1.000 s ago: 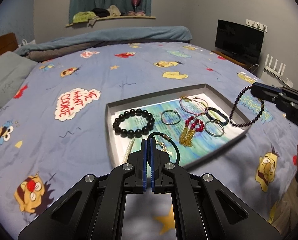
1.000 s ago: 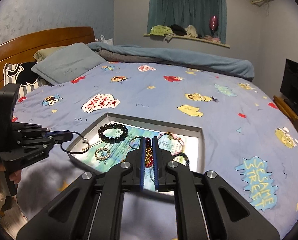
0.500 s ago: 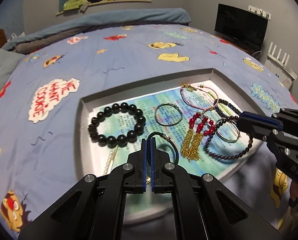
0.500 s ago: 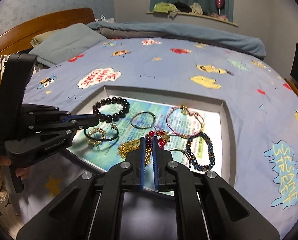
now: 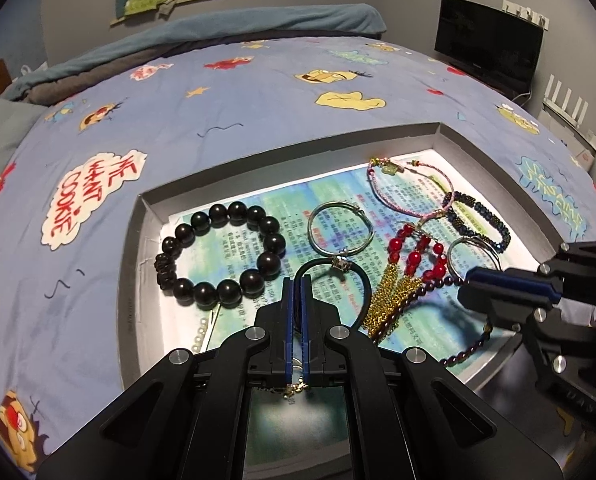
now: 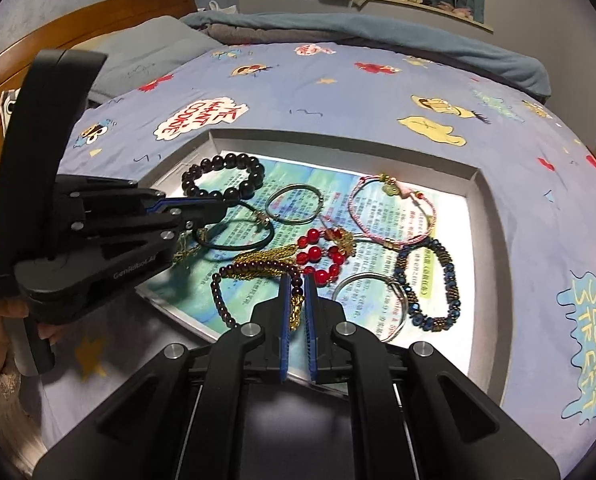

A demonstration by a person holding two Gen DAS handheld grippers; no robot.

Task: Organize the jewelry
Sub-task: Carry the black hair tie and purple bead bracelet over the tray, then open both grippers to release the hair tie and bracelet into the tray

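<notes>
A grey tray (image 5: pixel 138 248) lies on the bed and holds several bracelets. My left gripper (image 5: pixel 297 280) is shut on a thin black cord bracelet (image 5: pixel 362 280), which hangs low over the tray; it also shows in the right wrist view (image 6: pixel 234 242). My right gripper (image 6: pixel 297 280) is shut on a dark purple bead bracelet (image 6: pixel 218 292), which rests on the tray floor near the front edge; it also shows in the left wrist view (image 5: pixel 468 350). A big black bead bracelet (image 5: pixel 222 256), a silver ring (image 5: pixel 340 230) and a red bead piece with gold tassels (image 5: pixel 414 256) lie in the tray.
The tray also holds a pink cord bracelet (image 5: pixel 410 188), a dark blue beaded bracelet (image 5: pixel 482 216) and a second silver ring (image 6: pixel 372 304). The tray sits on a blue cartoon bedspread (image 5: pixel 98 128). A TV (image 5: pixel 490 52) stands at the far right.
Both grippers have come down and forward over the tray. The purple bead bracelet went from hanging beside the tray to lying on its floor. The black cord bracelet now hangs close above the tray.
</notes>
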